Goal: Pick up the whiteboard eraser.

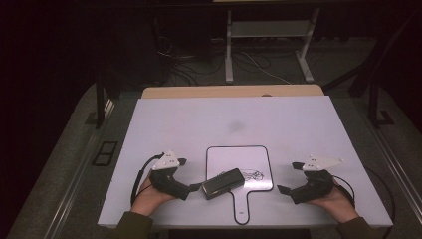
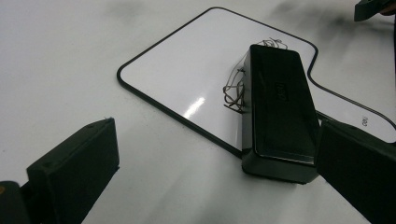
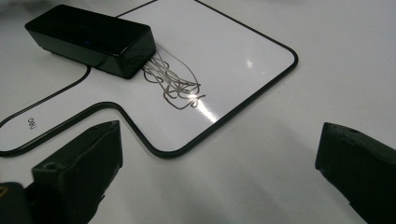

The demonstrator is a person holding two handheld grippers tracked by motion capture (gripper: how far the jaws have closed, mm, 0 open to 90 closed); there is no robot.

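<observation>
In the high view, one black eraser (image 1: 223, 183) lies across the lower left of one small whiteboard (image 1: 259, 158), its long axis slanting from the left gripper (image 1: 191, 189) up toward the far right. Its near end sits just beside that gripper's tip. The right gripper (image 1: 288, 178) rests well apart from it.

In the left gripper view, the jaws stand wide; the eraser (image 2: 279, 112) touches the right-hand jaw and points away, ahead.

In the right gripper view, the jaws gape wide with nothing between them; the eraser (image 3: 91, 39) lies ahead to the left, beside one scribble (image 3: 175, 84).

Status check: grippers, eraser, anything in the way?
Left gripper open, one jaw against the black eraser. Right gripper open, off to the side. Eraser lies on the small whiteboard, beside the scribble. Nothing in the way.
</observation>
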